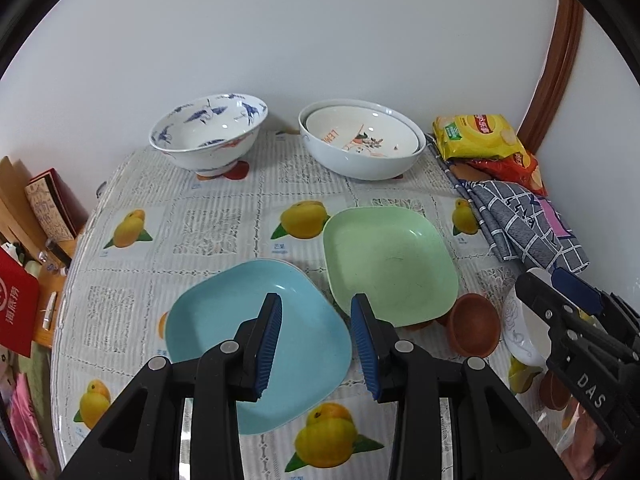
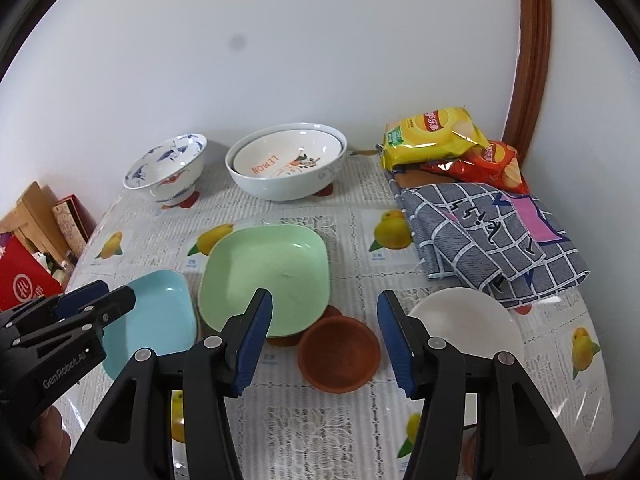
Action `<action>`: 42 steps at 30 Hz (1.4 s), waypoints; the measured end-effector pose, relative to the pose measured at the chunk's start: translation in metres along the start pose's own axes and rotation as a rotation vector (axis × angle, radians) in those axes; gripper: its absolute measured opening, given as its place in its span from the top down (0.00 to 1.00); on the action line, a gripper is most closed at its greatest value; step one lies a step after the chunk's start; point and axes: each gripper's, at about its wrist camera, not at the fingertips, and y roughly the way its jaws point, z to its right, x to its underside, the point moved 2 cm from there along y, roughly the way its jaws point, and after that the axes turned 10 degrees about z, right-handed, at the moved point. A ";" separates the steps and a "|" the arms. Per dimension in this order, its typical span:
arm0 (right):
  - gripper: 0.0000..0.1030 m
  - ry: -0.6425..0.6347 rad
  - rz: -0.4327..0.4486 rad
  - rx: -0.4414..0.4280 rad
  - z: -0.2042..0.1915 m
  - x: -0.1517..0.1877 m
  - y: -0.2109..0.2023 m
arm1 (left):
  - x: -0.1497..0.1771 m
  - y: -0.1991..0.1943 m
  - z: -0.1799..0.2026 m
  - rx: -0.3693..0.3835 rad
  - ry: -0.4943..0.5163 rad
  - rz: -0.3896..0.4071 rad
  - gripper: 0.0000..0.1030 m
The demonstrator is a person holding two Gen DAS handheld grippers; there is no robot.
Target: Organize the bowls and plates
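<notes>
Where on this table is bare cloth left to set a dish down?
Free: the strip between the crane bowl, the nested bowls and the green plate. Crowded: blue plate, brown saucer and white dish nearby.

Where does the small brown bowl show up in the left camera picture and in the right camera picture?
Left wrist view: the small brown bowl sits lower right, tilted on its side, at the green plate's near right corner.
Right wrist view: the small brown bowl sits at centre bottom, between the right gripper's fingers.
Shared landmark: the green plate, just behind the bowl in both.
</notes>
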 end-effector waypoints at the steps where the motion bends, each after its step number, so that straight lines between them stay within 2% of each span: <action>1: 0.47 -0.002 -0.009 -0.005 0.001 0.000 0.004 | 0.000 0.003 0.000 -0.002 -0.002 -0.006 0.67; 3: 0.47 0.009 -0.032 -0.017 0.004 0.001 0.011 | -0.001 0.011 0.001 -0.008 -0.002 -0.019 0.64; 5: 0.47 0.027 -0.058 -0.026 0.008 0.003 0.021 | -0.002 0.021 0.002 -0.013 0.000 -0.031 0.55; 7: 0.47 0.044 -0.074 -0.034 0.011 0.004 0.032 | -0.003 0.029 0.003 -0.011 0.001 -0.040 0.51; 20: 0.47 0.028 -0.136 -0.045 0.003 0.002 0.100 | -0.013 0.090 0.008 -0.008 0.011 -0.105 0.50; 25: 0.53 0.039 -0.166 -0.050 0.004 0.004 0.125 | -0.015 0.112 0.010 -0.002 0.018 -0.118 0.51; 29: 0.54 0.045 -0.188 -0.050 0.003 0.004 0.141 | -0.015 0.127 0.012 0.001 0.026 -0.129 0.51; 30: 0.55 0.043 -0.192 -0.047 0.002 0.004 0.145 | -0.015 0.129 0.012 0.003 0.026 -0.131 0.51; 32: 0.59 0.040 -0.203 -0.041 0.001 0.005 0.151 | -0.014 0.135 0.014 0.009 0.022 -0.139 0.63; 34: 0.68 0.043 -0.222 -0.033 0.001 0.008 0.159 | -0.013 0.140 0.016 0.010 0.021 -0.155 0.70; 35: 0.71 0.046 -0.231 -0.032 0.002 0.009 0.161 | -0.012 0.144 0.018 0.014 0.022 -0.166 0.77; 37: 0.83 0.050 -0.248 -0.039 0.002 0.012 0.166 | -0.010 0.147 0.021 0.021 0.023 -0.171 0.86; 42: 0.90 0.049 -0.221 -0.028 0.000 0.011 0.166 | -0.012 0.141 0.020 0.025 0.000 -0.139 0.91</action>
